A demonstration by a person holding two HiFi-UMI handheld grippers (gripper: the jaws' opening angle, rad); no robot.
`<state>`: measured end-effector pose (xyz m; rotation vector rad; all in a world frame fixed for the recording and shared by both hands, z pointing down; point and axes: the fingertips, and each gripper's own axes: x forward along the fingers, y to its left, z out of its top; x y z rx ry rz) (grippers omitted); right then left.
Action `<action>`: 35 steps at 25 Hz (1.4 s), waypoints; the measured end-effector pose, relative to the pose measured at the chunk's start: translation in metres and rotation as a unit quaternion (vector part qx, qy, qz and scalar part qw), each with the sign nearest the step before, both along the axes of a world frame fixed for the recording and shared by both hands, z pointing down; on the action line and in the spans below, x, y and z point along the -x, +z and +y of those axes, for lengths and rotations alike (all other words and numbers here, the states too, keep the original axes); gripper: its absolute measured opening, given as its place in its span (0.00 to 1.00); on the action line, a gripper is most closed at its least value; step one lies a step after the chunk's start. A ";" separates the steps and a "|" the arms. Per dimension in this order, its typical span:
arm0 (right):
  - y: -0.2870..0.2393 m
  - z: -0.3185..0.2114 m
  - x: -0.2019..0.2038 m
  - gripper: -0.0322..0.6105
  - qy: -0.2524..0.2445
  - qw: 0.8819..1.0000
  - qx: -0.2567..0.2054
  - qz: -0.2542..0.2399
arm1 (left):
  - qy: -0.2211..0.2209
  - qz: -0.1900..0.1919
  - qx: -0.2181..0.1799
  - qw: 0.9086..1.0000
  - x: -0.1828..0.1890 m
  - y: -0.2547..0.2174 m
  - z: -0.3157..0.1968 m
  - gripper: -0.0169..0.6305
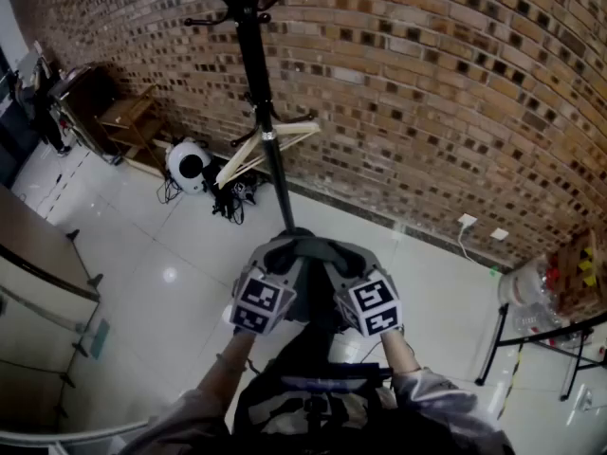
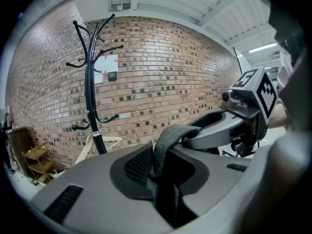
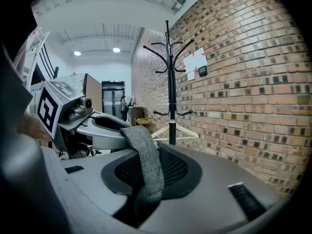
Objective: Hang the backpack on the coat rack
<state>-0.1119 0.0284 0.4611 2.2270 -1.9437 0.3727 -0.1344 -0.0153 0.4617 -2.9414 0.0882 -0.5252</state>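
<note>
The black coat rack (image 1: pixel 254 64) stands against the brick wall, straight ahead of both grippers; it also shows in the left gripper view (image 2: pixel 89 91) and the right gripper view (image 3: pixel 171 82). The dark backpack (image 1: pixel 313 401) hangs below my hands by its grey top strap (image 1: pixel 308 246). My left gripper (image 1: pixel 283 256) and right gripper (image 1: pixel 338 256) sit side by side, each shut on that strap. The grey strap (image 2: pixel 165 140) runs between the left gripper's (image 2: pixel 164 173) jaws and arches over to the right gripper (image 2: pixel 219 128). From the right gripper (image 3: pixel 146 179), the strap (image 3: pixel 145 162) leads to the left gripper (image 3: pixel 102 130).
A wooden hanger (image 1: pixel 270 145) hangs low on the rack pole. A white round device (image 1: pixel 190 166) with cables lies on the glossy floor beside the rack's base. A wooden shelf (image 1: pixel 128 117) stands further left, a table (image 1: pixel 38 245) at the left edge, a black stand (image 1: pixel 541 335) at right.
</note>
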 end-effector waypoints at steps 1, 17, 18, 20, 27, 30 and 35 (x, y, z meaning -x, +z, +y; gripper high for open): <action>0.001 -0.003 -0.006 0.20 -0.002 1.000 0.004 0.002 | 0.003 0.002 -0.002 1.000 -0.006 -0.001 -0.003 0.14; -0.008 -0.085 -0.118 0.20 -0.011 1.000 -0.005 0.007 | 0.000 0.019 0.002 1.000 -0.118 -0.013 -0.084 0.14; -0.011 -0.092 -0.126 0.20 -0.013 1.000 -0.008 0.007 | 0.000 0.024 0.003 1.000 -0.126 -0.015 -0.090 0.14; -0.015 -0.105 -0.141 0.20 -0.015 1.000 -0.010 0.010 | -0.001 0.034 0.004 0.999 -0.142 -0.021 -0.103 0.14; -0.030 -0.147 -0.191 0.20 -0.034 0.999 -0.009 0.024 | -0.019 0.053 0.011 0.998 -0.190 -0.040 -0.146 0.14; -0.031 -0.165 -0.207 0.20 -0.048 0.998 -0.005 0.029 | -0.031 0.048 0.012 0.998 -0.204 -0.041 -0.163 0.14; -0.030 -0.193 -0.234 0.20 -0.079 0.996 -0.008 0.033 | -0.063 0.044 0.018 0.997 -0.225 -0.036 -0.187 0.14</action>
